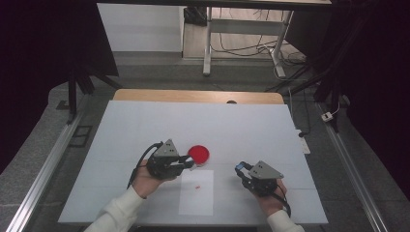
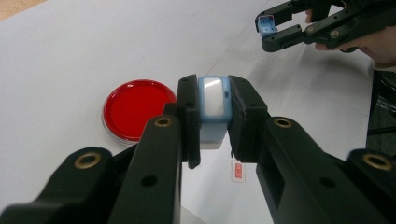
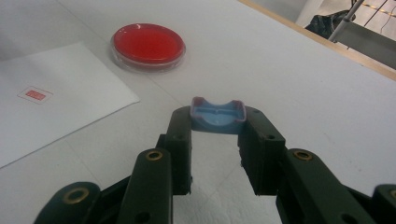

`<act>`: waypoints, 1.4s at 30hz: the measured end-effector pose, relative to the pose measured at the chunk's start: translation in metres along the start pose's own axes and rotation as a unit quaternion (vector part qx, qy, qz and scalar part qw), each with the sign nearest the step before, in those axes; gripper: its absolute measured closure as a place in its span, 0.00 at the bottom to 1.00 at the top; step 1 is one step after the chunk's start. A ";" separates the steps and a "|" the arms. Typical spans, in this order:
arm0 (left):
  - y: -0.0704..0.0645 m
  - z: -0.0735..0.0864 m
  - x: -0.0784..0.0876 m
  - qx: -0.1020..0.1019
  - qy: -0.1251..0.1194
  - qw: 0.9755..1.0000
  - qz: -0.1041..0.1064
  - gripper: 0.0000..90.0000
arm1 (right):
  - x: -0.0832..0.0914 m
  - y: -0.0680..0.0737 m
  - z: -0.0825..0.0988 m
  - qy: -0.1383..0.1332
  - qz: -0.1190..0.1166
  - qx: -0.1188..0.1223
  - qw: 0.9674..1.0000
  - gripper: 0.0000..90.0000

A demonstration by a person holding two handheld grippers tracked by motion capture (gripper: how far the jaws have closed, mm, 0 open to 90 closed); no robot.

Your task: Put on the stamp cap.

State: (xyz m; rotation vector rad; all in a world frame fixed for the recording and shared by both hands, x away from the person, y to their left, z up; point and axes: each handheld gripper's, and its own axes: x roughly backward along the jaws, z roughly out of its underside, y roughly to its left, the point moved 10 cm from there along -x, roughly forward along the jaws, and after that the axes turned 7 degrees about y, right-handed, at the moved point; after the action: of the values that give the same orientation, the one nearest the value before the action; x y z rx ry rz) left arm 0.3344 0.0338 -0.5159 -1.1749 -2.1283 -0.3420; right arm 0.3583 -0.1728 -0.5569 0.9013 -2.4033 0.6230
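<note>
High view: left gripper (image 1: 186, 163) low over the white table (image 1: 145, 125), jaws pointing right toward the red dish (image 1: 199, 153), tips just beside its near-left rim; right gripper (image 1: 240, 168) well apart to the right, jaws pointing left, a blue speck at the tips; paper sheet (image 1: 197, 193) with a small red mark between the two hands, nearer the table's front edge. Left gripper view: jaws clamped on a pale blue vial (image 2: 214, 109), upright between the pads, open whitish mouth facing the camera; dish (image 2: 135, 108) on the table to the left of the jaws and just beyond them; right gripper (image 2: 271, 29) far off at upper right, tips pinching a small blue cap (image 2: 266, 23), aimed back toward the vial. Right gripper view: jaws closed on the cap (image 3: 217, 115), held crosswise at the very tips, hollow side up, bowed by the squeeze; dish (image 3: 148, 45) ahead and left, sheet (image 3: 60, 98) left of the jaws. Judged: cap off, vial open, each held separately; next move likely turns on the line between the two tips, cap lying to the right of the vial across the sheet, vial's mouth needing to face the cap's hollow; dish nearest the left hand
</note>
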 end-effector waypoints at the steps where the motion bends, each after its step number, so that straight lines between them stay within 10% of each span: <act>1: 0.000 0.000 0.000 0.000 0.000 1.000 0.000 0.84 | -0.001 0.001 -0.001 -0.001 -0.001 0.000 1.000 0.73; 42: 0.001 -0.006 -0.001 0.004 -0.011 1.000 -0.002 0.84 | -0.030 0.056 -0.028 -0.017 -0.054 0.018 0.998 0.73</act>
State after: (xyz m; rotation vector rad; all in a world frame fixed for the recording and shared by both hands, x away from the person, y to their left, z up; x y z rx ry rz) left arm 0.3382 0.0307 -0.5123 -1.1748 -2.1489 -0.3244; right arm 0.3469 -0.1052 -0.5662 1.0562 -2.3616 0.6160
